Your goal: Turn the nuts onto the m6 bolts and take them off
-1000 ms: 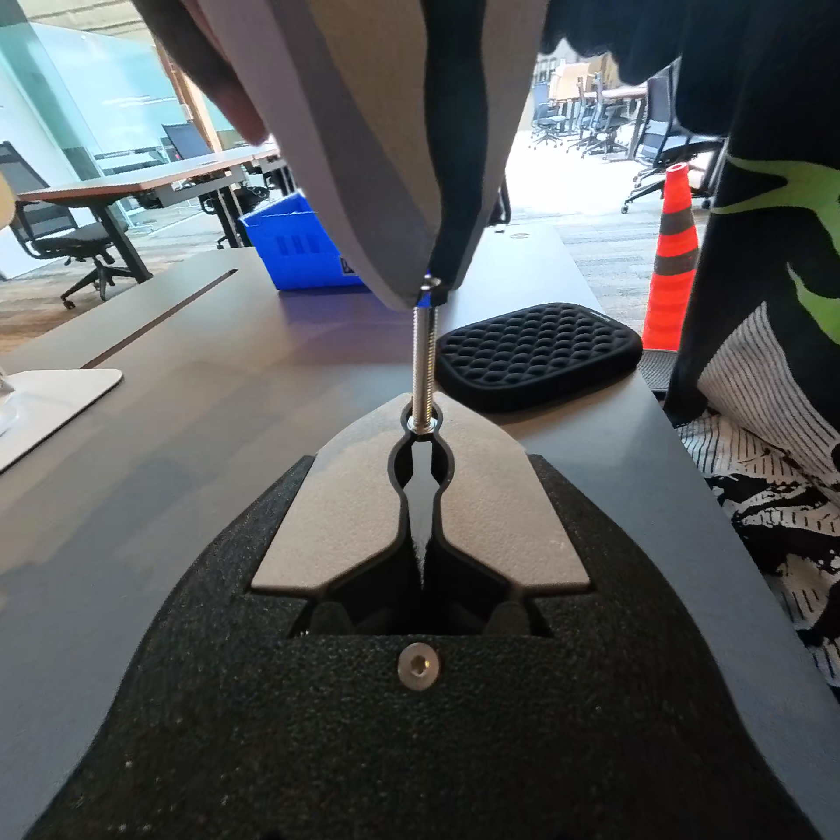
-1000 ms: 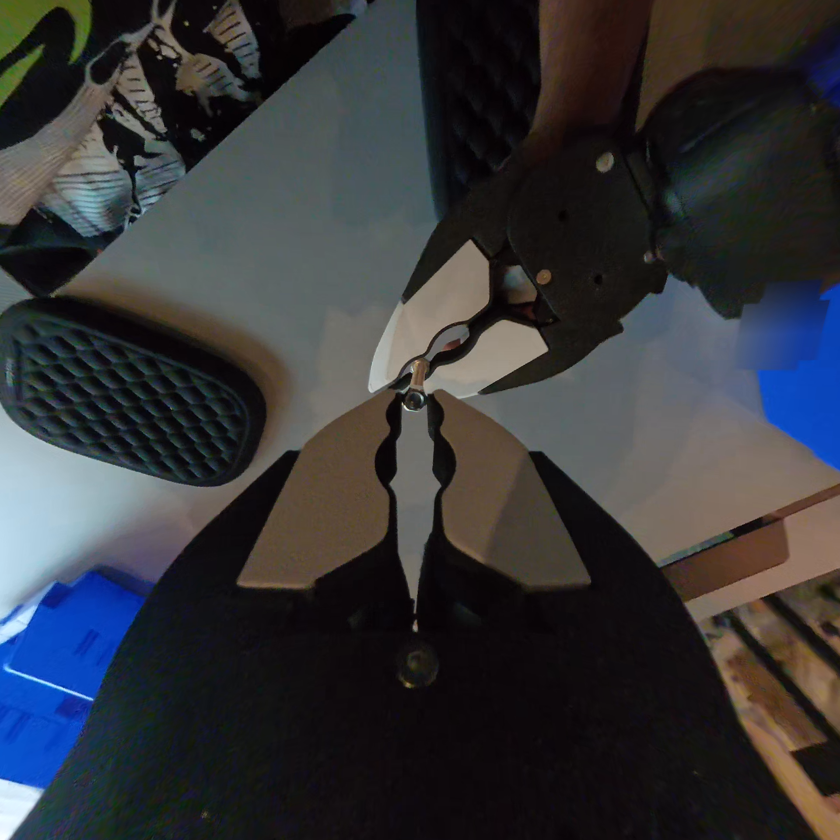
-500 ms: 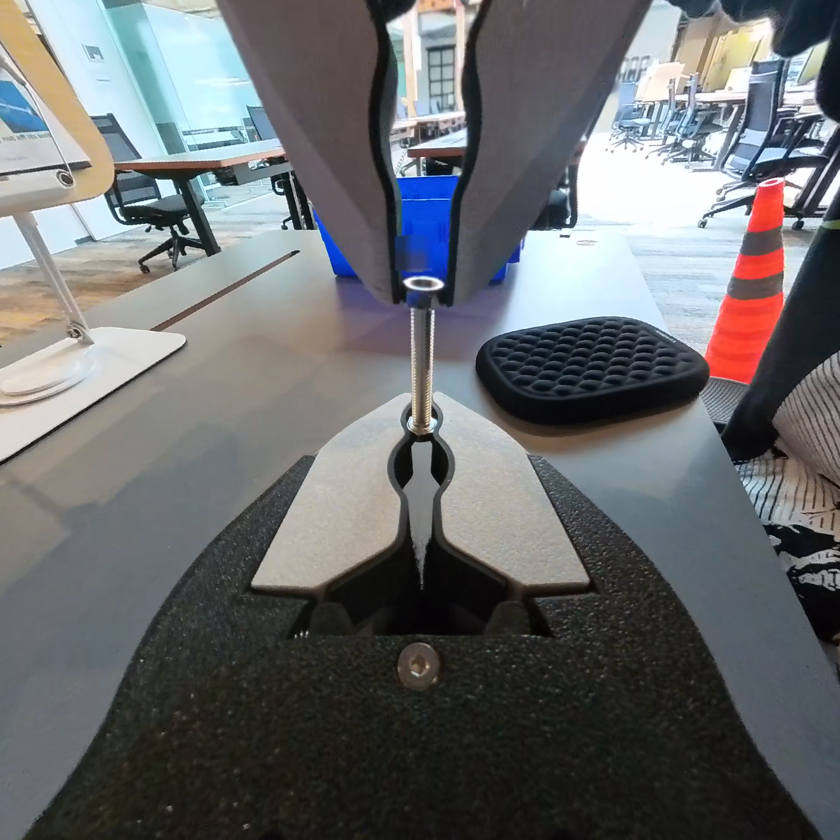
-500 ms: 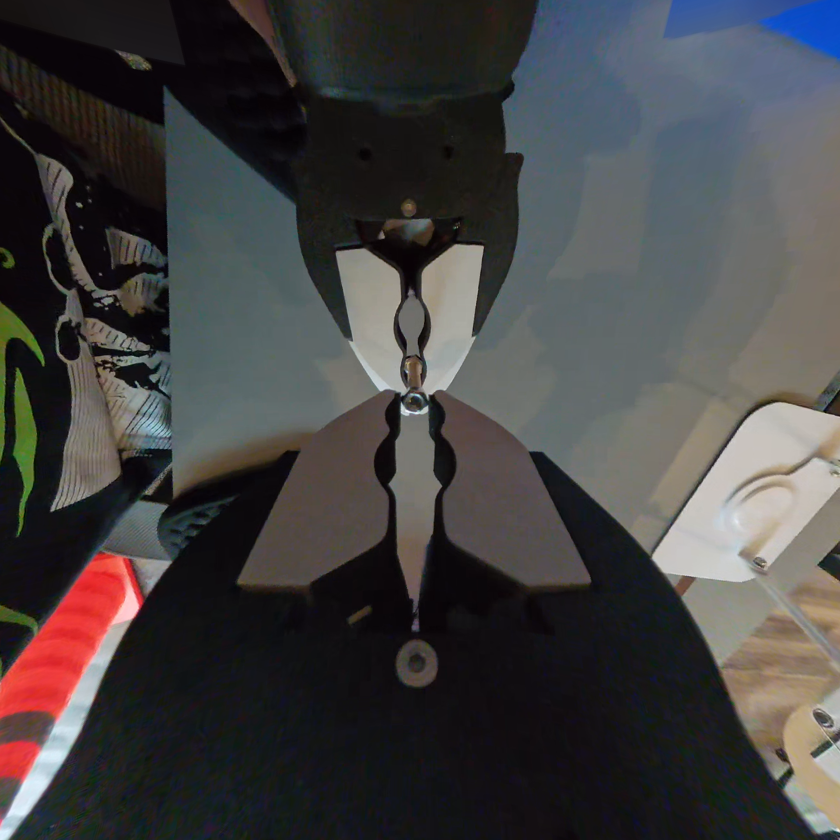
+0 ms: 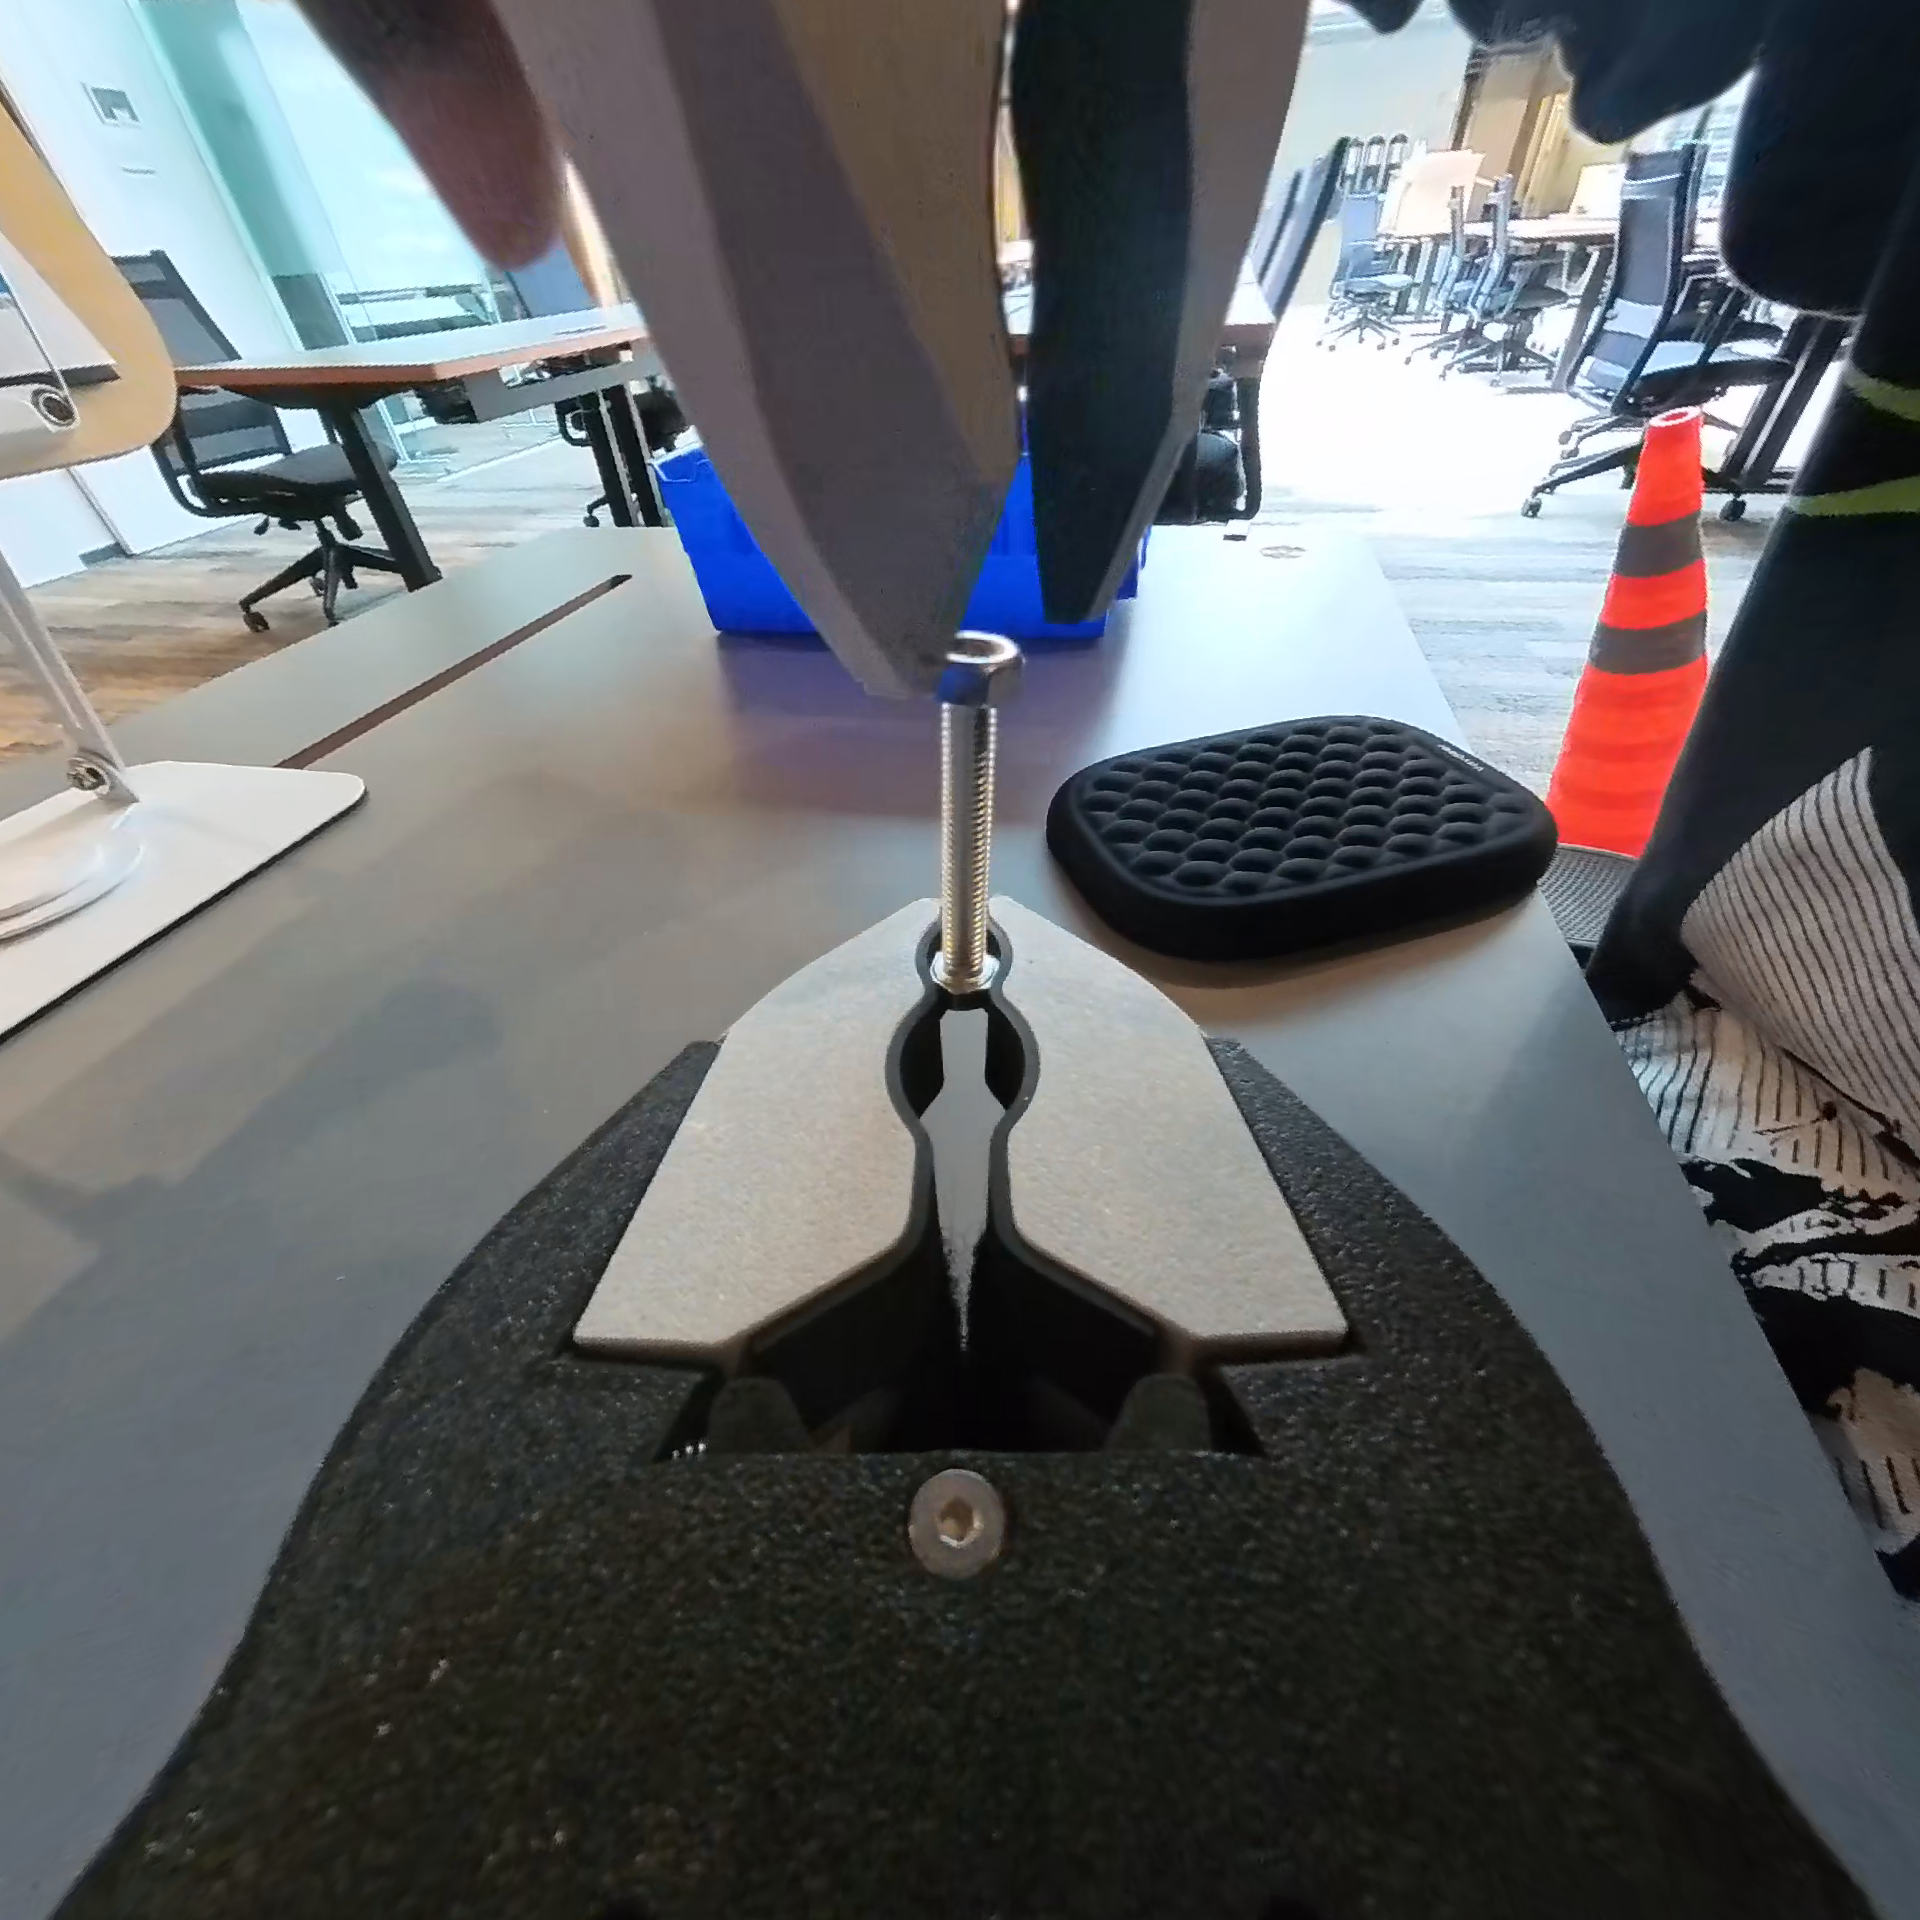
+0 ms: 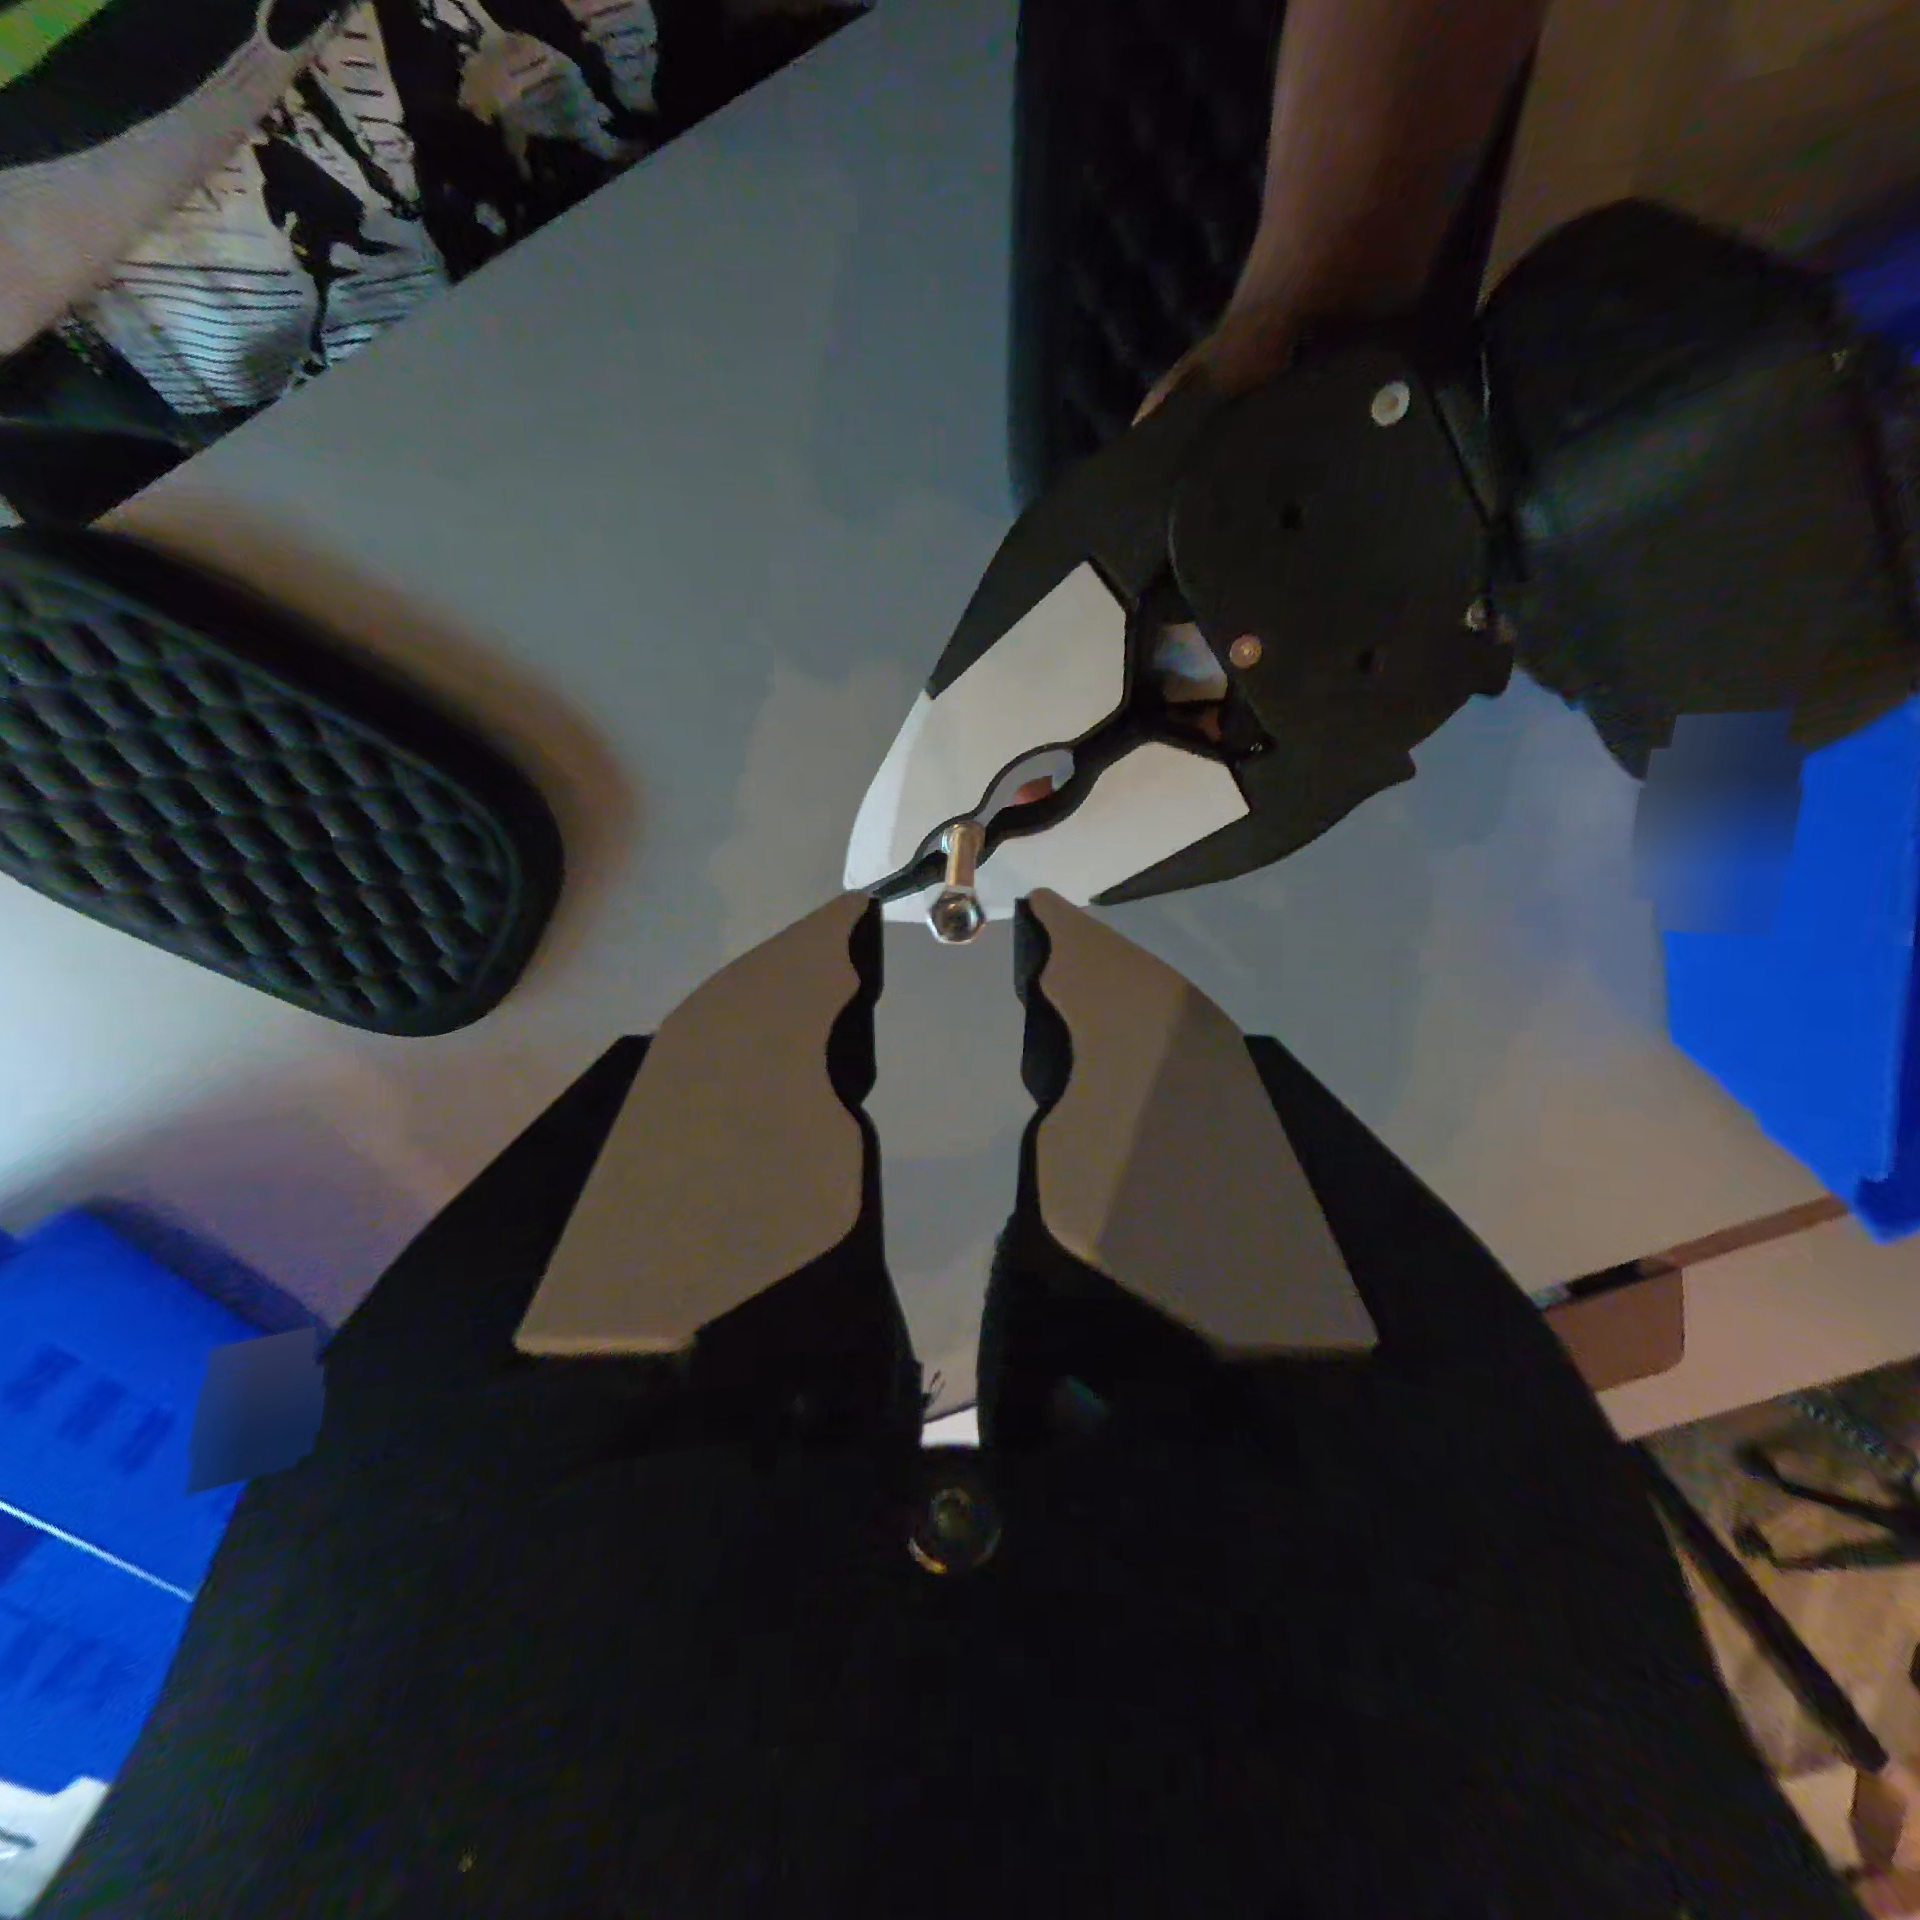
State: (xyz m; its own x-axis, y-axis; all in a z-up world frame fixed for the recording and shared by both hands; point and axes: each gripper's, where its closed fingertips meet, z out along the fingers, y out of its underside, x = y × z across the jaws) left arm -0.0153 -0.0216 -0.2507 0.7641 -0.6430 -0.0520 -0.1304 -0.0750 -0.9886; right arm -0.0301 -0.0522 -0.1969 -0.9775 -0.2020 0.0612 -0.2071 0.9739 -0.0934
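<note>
My left gripper (image 5: pixel 964 925) is shut on a silver threaded bolt (image 5: pixel 966 821), which stands upright from the notch at its fingertips above the grey table (image 5: pixel 416 935). A hex nut (image 5: pixel 977 665) sits at the bolt's top end. My right gripper (image 5: pixel 997 623) comes down from above and is open, with one finger on each side of the nut. In the right wrist view the nut (image 6: pixel 956 920) lies between my spread right fingertips (image 6: pixel 1029 925) with a gap on both sides. The left gripper (image 6: pixel 894 878) grips the bolt (image 6: pixel 954 847) just beyond it.
A black honeycomb pad (image 5: pixel 1299 831) lies to the right on the table; it also shows in the right wrist view (image 6: pixel 239 790). A blue bin (image 5: pixel 748 561) stands behind, a white stand base (image 5: pixel 156 862) at the left, an orange cone (image 5: pixel 1642 623) and a person's patterned clothing (image 5: pixel 1787 987) at the right.
My right gripper was shut on the nut and twisted around the bolt's axis; now its fingers have spread and let go of the nut. My left gripper kept its hold on the bolt.
</note>
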